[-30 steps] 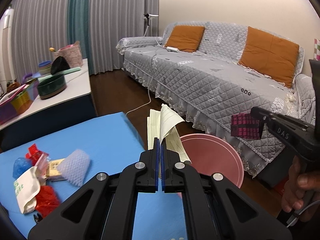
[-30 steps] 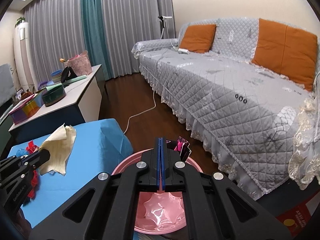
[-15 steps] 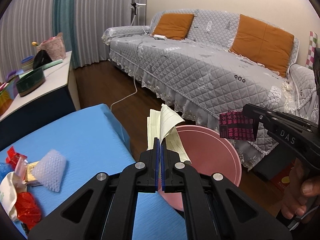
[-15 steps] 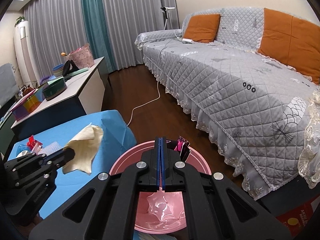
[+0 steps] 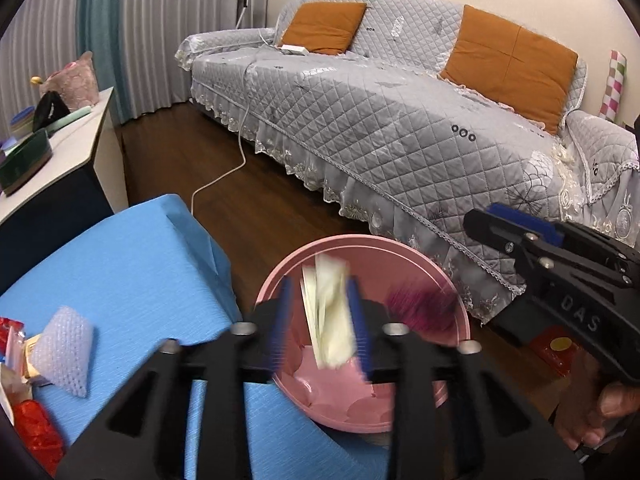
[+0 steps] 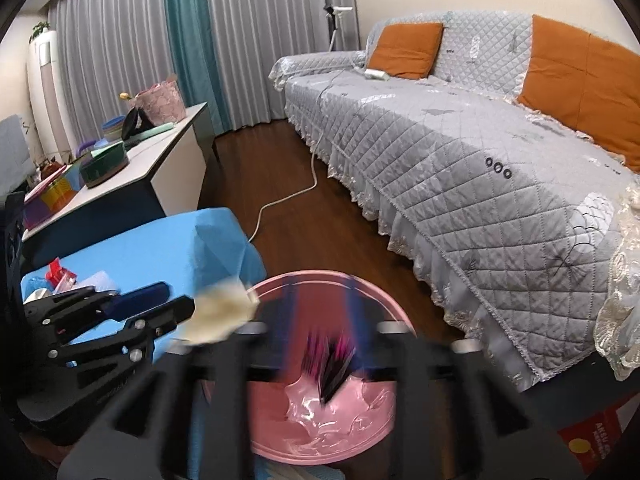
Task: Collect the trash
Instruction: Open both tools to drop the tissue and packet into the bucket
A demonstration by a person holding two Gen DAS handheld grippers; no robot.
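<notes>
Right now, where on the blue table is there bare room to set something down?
The blue table is bare across its middle and far corner, between the bubble wrap and the pink basin. Wrappers crowd its left edge.

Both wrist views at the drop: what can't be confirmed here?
- Yellow paper: blurred in the left wrist view; contact with the opening left gripper is unclear.
- Magenta wrapper: blurred in the right wrist view between the opening right gripper jaws; its print is unreadable.
- Pink basin: the floor is partly hidden by fingers.
- Trash pile: cut by the left edge.
</notes>
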